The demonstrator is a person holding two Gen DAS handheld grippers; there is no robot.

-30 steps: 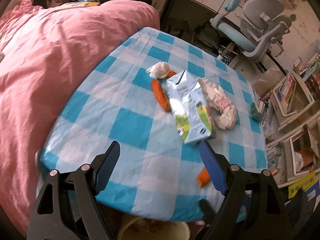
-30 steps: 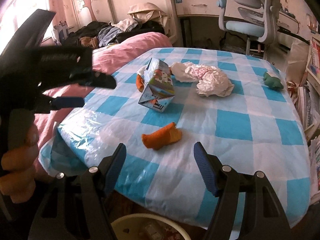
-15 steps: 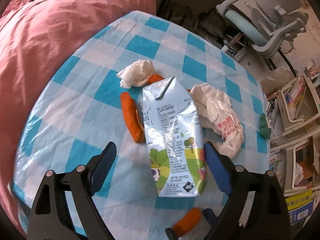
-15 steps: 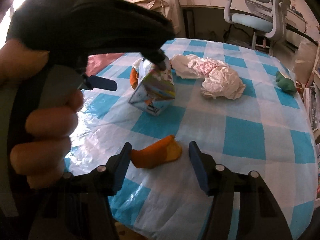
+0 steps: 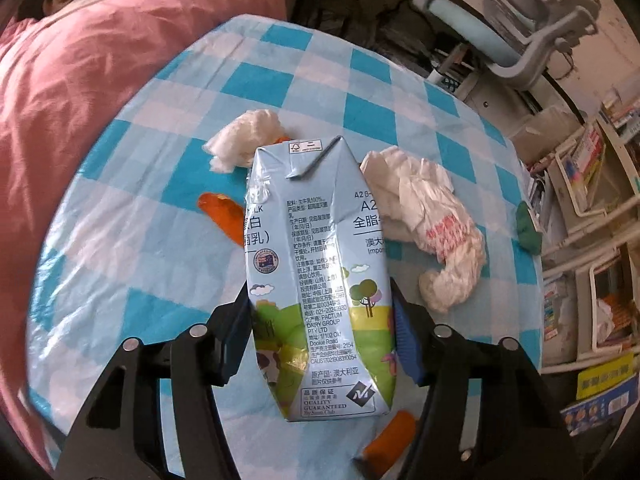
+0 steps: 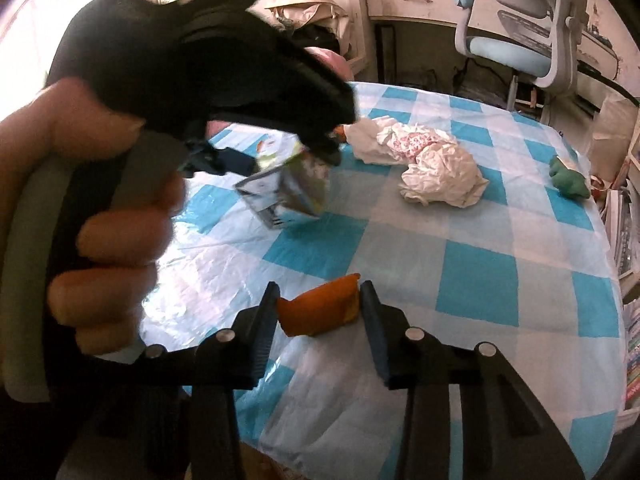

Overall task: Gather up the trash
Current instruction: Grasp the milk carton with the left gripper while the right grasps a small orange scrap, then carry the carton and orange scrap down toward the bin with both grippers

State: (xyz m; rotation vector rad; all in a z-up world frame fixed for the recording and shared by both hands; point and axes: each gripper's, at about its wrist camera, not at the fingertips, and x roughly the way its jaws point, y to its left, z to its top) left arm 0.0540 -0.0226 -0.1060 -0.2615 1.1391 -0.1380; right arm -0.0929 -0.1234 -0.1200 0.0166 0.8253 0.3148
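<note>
A light-blue milk carton [image 5: 320,280] is between the pads of my left gripper [image 5: 320,332], which is shut on its lower half; in the right wrist view the carton [image 6: 288,196] looks lifted off the checked table. My right gripper [image 6: 318,312] has its fingers on both sides of an orange peel piece [image 6: 320,312] near the table's front edge, touching or nearly so. A crumpled white plastic bag [image 5: 436,232] lies right of the carton, also in the right wrist view [image 6: 424,168]. A white tissue wad [image 5: 244,140] and another orange peel [image 5: 222,212] lie left.
The round table [image 5: 140,200] has a blue-and-white checked plastic cover. A small green object [image 6: 568,178] sits at its far right edge. A pink bed [image 5: 80,80] is on the left, a desk chair [image 6: 520,40] behind, bookshelves [image 5: 592,240] on the right.
My left gripper moved forward over the carton and closed on it. My right gripper advanced to the orange peel and narrowed around it.
</note>
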